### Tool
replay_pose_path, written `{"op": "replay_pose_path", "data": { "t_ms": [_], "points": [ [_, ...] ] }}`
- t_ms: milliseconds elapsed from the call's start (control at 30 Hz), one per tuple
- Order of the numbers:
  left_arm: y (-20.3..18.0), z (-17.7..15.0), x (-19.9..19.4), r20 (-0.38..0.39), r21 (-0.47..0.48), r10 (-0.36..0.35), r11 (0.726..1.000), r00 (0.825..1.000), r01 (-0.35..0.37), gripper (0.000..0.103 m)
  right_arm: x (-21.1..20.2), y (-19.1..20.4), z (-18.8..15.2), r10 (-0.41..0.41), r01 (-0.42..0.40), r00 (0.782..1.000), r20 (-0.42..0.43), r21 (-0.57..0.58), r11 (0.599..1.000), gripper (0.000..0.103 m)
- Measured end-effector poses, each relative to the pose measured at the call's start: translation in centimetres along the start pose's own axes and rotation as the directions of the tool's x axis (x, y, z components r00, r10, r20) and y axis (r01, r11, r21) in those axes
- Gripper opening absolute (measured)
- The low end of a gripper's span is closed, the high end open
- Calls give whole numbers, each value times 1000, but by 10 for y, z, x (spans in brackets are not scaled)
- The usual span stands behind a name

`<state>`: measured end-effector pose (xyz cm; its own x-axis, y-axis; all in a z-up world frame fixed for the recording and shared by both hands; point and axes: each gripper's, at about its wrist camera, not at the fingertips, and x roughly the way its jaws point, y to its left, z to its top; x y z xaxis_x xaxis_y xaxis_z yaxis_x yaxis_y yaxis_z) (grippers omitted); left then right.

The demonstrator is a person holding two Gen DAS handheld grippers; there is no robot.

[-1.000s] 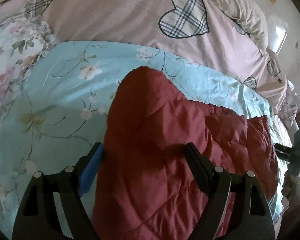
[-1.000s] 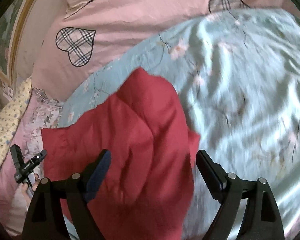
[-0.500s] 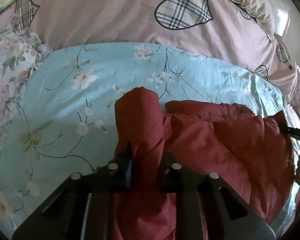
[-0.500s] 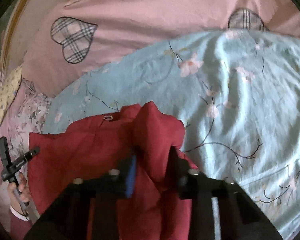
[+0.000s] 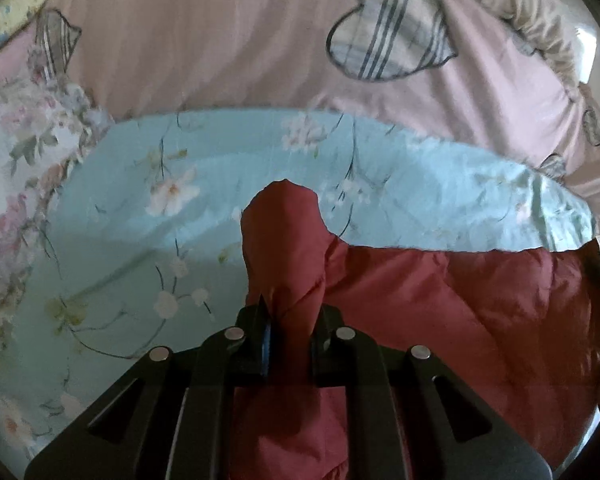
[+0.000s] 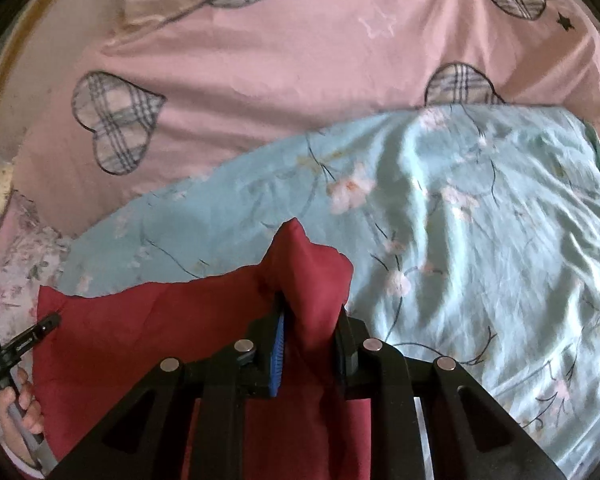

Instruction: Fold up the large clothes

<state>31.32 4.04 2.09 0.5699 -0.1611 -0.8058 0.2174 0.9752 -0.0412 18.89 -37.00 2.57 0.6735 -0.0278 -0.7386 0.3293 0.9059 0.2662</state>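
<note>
In the left wrist view, the left gripper (image 5: 290,330) sat at the bottom centre of the frame, its black jaws clamped tight on a bunched fold of the dark red quilted garment (image 5: 440,304), which rose as a rounded peak above the jaws in mid-frame. The rest of the red fabric stretched away to the lower right of the frame as a taut sheet with a straight upper edge. It lay over a light blue bedsheet printed with pale flowers and thin branches (image 5: 140,248), which filled the middle band and the left side. Above that, across the top of the frame, was a pink cover with plaid heart patches (image 5: 220,40), and a white floral cloth (image 5: 16,160) showed at the left edge. In the right wrist view, the right gripper (image 6: 310,340) was likewise closed on a pinched ridge of the same garment (image 6: 140,340) at the bottom centre, a blue pad visible on its left jaw. From there the red cloth spread toward the lower left of the frame, where a person's hand (image 6: 20,408) held the handle of the other gripper. The blue sheet (image 6: 480,220) was rumpled on the right, and the pink cover (image 6: 280,80) ran across the top.
</note>
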Motion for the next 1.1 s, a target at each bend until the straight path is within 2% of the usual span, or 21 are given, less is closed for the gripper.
{"op": "replay_pose_path", "data": {
  "t_ms": [267, 500, 633, 800, 867, 1033, 1100],
  "points": [
    [5, -14, 32, -60, -23, 11, 1000, 998, -12, 16, 36, -13, -19, -42, 43, 998, -53, 19, 999, 19],
    [-1, -18, 59, -104, 3, 83, 997, 991, -83, 24, 49, -7, -25, -109, 108, 993, -55, -21, 994, 22],
    [-4, -19, 60, -104, 24, 125, 992, 987, -123, 31, 54, -7, -27, -132, 130, 989, -65, -30, 991, 25],
    [5, -17, 59, -111, -16, 120, 992, 987, -122, 42, 59, -9, -27, -141, 140, 986, -87, -23, 990, 32],
    [9, -16, 55, -113, -39, 118, 992, 987, -123, 51, 61, -9, -27, -143, 141, 985, -93, -22, 990, 34],
    [25, -15, 31, -84, -95, 97, 990, 992, -104, 60, 62, -14, -28, -139, 139, 985, -102, -5, 990, 39],
    [29, -16, 18, -59, -96, 93, 991, 994, -98, 60, 62, -15, -28, -138, 139, 985, -105, 2, 990, 42]
  ]
}}
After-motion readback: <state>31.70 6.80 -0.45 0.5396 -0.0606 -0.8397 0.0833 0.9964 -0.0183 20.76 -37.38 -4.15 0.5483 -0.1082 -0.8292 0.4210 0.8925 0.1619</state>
